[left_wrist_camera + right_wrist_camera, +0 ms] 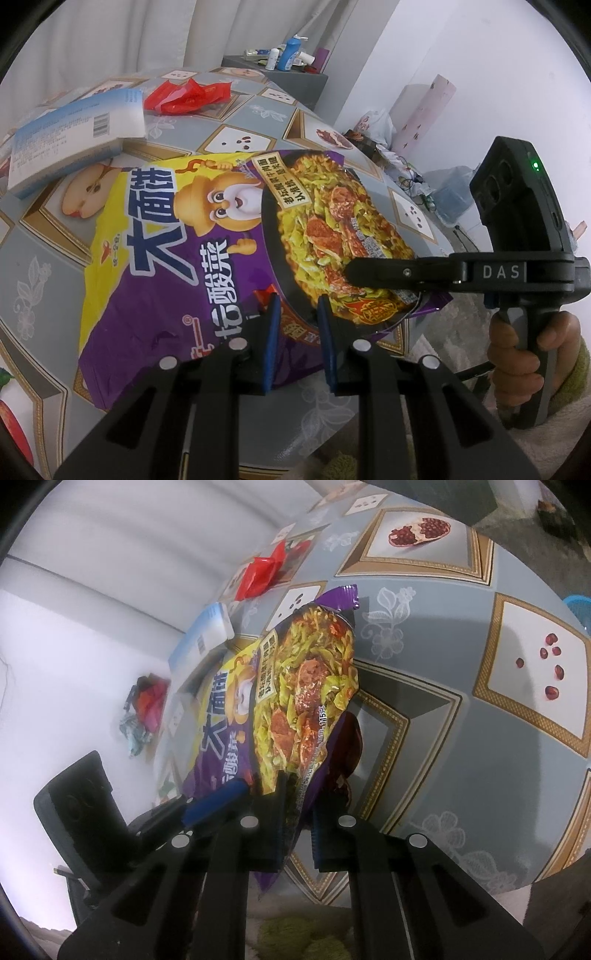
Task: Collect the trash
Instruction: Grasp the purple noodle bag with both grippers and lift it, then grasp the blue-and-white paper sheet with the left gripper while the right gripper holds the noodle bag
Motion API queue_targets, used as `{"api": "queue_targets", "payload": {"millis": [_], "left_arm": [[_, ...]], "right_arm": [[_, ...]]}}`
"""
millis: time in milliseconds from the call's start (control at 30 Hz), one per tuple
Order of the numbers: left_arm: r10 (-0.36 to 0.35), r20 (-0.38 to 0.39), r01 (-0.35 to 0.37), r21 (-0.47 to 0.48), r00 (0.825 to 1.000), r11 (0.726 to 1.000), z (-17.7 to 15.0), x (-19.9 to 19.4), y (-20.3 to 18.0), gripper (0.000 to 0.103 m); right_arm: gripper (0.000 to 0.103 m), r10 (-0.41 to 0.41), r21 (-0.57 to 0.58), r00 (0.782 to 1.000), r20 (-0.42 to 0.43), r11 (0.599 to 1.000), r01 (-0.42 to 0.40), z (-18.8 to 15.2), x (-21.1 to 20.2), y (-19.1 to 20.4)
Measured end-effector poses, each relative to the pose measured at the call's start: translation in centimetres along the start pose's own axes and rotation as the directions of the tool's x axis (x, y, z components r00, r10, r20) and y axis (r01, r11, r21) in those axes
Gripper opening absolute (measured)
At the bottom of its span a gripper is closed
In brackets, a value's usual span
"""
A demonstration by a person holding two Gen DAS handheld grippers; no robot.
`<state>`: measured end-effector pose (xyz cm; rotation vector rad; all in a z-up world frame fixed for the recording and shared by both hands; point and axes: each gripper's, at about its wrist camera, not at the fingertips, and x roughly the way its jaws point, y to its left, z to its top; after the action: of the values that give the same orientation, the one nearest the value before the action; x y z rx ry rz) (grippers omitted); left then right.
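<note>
Between both grippers lies the noodle wrapper (207, 251), long axis running leftward from the right gripper (298, 823), whose jaws pinch its edge, while the left gripper (295, 339) straddles it part-open.

Round table (258, 122) under a grey cloth with framed fruit pictures, pomegranate among them. On it: purple-and-yellow noodle wrapper (207, 236) near the front edge, partly lifted on one side; white-and-blue box (77, 136) just behind, touching the wrapper's far corner. Farther back, apart from both, crumpled red wrapper (188, 94).
</note>
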<state>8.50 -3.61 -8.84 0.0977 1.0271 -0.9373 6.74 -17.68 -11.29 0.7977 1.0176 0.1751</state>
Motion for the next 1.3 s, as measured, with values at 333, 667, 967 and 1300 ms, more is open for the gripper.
{"api": "queue_targets", "payload": {"millis": [333, 667, 967, 1300], "left_arm": [[0.000, 0.000, 0.000, 0.001, 1.000, 1.000, 0.0, 0.0, -0.1, 0.020], [0.002, 0.000, -0.002, 0.003, 1.000, 1.000, 0.0, 0.0, -0.1, 0.020], [0.003, 0.001, -0.003, 0.002, 1.000, 1.000, 0.0, 0.0, -0.1, 0.020], [-0.025, 0.095, 0.030, -0.042, 0.995, 0.999, 1.6, -3.8, 3.0, 0.036]], "right_arm": [[0.009, -0.001, 0.000, 1.000, 0.001, 1.000, 0.001, 0.1, 0.0, 0.0], [0.008, -0.001, -0.001, 1.000, 0.001, 1.000, 0.001, 0.0, 0.0, 0.1], [0.008, -0.006, -0.005, 1.000, 0.004, 1.000, 0.006, 0.0, 0.0, 0.2], [0.003, -0.092, -0.013, 0.994, 0.065, 0.996, 0.093, 0.9, -1.7, -1.4]]}}
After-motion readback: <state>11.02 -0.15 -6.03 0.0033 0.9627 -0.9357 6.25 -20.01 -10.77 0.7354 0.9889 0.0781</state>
